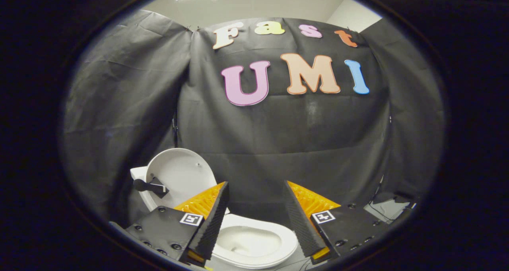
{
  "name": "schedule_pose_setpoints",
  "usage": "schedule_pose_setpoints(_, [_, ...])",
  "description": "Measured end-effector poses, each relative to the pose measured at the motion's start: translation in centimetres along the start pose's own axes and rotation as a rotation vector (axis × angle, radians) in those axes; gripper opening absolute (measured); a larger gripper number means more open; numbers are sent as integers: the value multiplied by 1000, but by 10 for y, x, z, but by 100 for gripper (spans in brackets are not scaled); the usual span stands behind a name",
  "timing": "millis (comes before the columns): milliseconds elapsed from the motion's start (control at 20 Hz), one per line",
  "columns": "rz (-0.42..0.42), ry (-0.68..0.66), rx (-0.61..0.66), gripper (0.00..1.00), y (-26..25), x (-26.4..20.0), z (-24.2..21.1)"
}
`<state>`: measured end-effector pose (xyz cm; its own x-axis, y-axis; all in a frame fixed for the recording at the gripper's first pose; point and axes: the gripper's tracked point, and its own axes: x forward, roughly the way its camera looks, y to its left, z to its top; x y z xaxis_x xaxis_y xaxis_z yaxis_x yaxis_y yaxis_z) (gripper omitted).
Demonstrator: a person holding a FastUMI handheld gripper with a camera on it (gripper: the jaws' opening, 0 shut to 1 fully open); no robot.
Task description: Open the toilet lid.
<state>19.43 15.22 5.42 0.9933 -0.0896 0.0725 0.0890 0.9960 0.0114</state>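
Note:
A white toilet stands low in front of me. Its lid [181, 175] is raised upright, leaning back toward the tank behind it. A small black handle piece [153, 186] sticks out from the lid's face. The seat and bowl [254, 241] lie open just below and between my fingers. My gripper [256, 199] is open, its black ribbed pads [214, 219] wide apart with orange backs, and nothing is held between them. The left finger overlaps the lid's lower right edge in view; whether it touches is unclear.
Black cloth walls close the booth behind and on both sides of the toilet. A grey box or device with cables [387, 209] sits on the floor to the right, beyond the right finger.

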Motion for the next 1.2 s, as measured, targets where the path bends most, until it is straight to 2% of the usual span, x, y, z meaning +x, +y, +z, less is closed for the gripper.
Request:
schedule_pose_setpoints(150, [43, -2, 7, 84, -29, -23, -1])
schedule_pose_setpoints(300, [23, 11, 10, 84, -68, -44, -11])
schedule_pose_setpoints(400, [47, 24, 24, 84, -82, -56, -20])
schedule_pose_setpoints(750, [4, 104, 25, 84, -150, -84, -51])
schedule_pose_setpoints(1000, [17, 135, 44, 84, -170, -91, -69])
schedule_pose_setpoints(1200, [43, 214, 34, 85, -174, -98, -84])
